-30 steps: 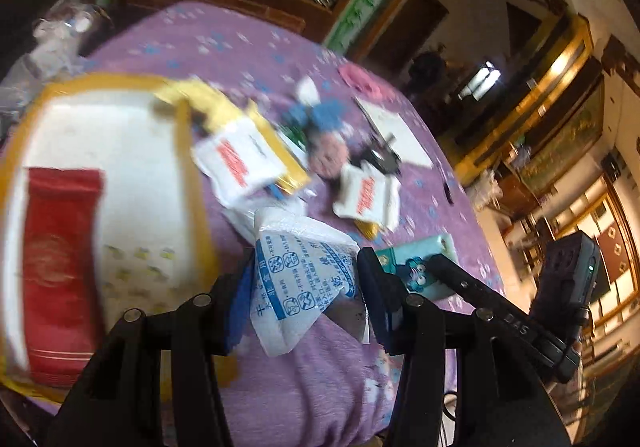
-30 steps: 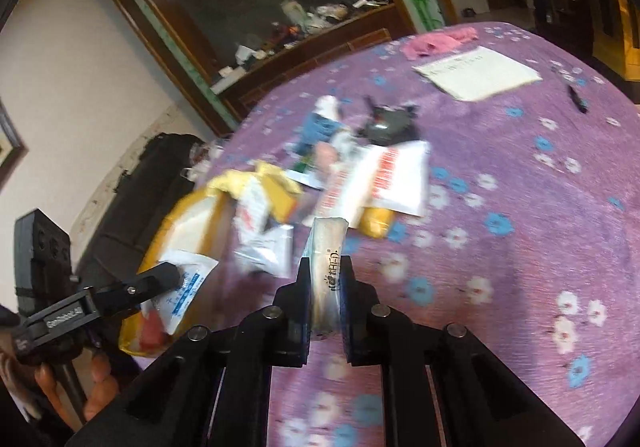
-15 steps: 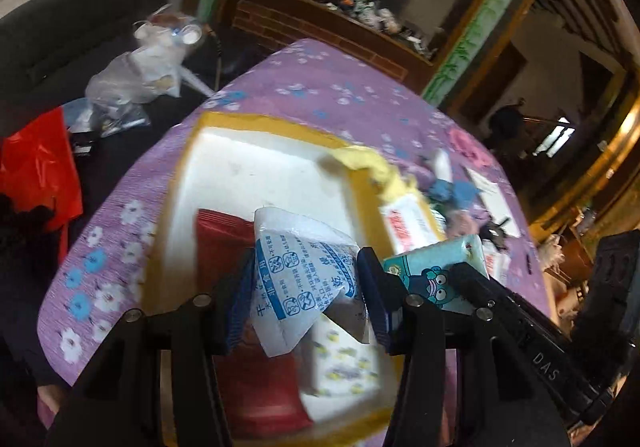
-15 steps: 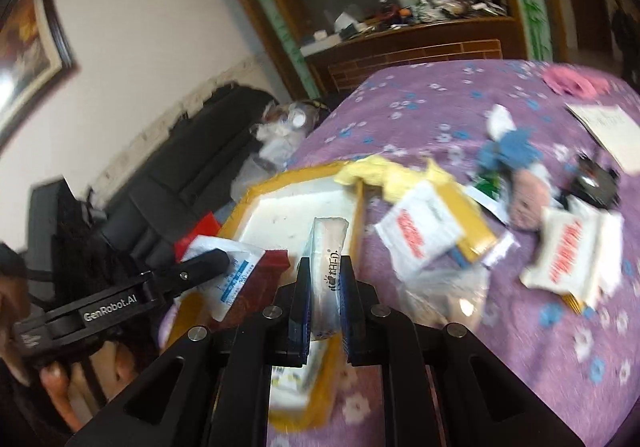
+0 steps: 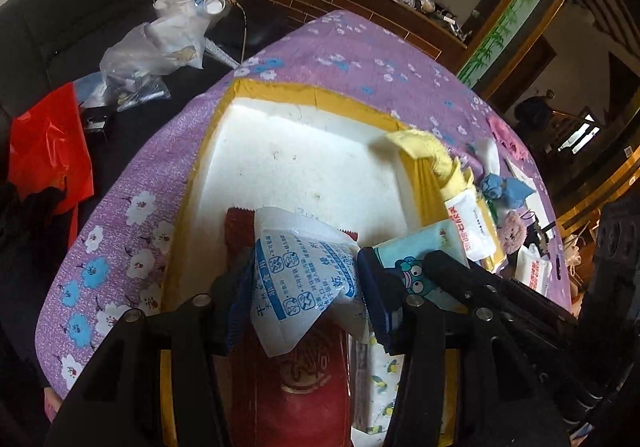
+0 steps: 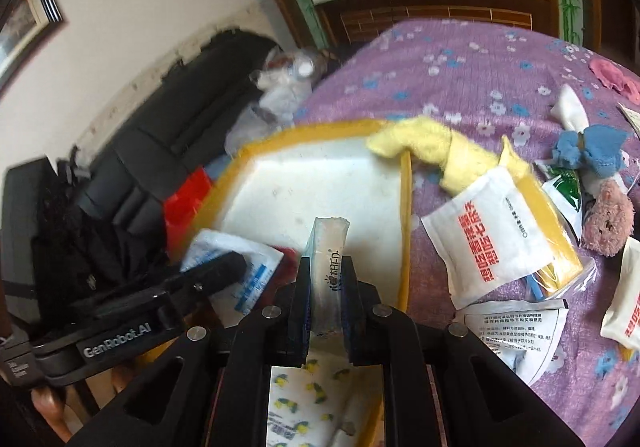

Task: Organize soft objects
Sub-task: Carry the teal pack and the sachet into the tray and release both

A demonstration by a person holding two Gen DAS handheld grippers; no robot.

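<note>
While both tools tilt steeply down over the white foam tray (image 5: 304,151), the left gripper (image 5: 306,287) clamps a crinkly blue-printed sachet (image 5: 298,279). The right gripper (image 6: 326,287), jaws just easing apart, pinches a slim teal tissue pack (image 6: 326,247) pointing straight ahead. Below lie a red pouch (image 5: 304,387) and a lemon-print pack (image 6: 316,399).

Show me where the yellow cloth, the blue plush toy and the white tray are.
yellow cloth (image 6: 424,143), right wrist view, its folded middle.
blue plush toy (image 6: 592,151), right wrist view, its body.
white tray (image 5: 296,151), left wrist view, bare floor.
</note>
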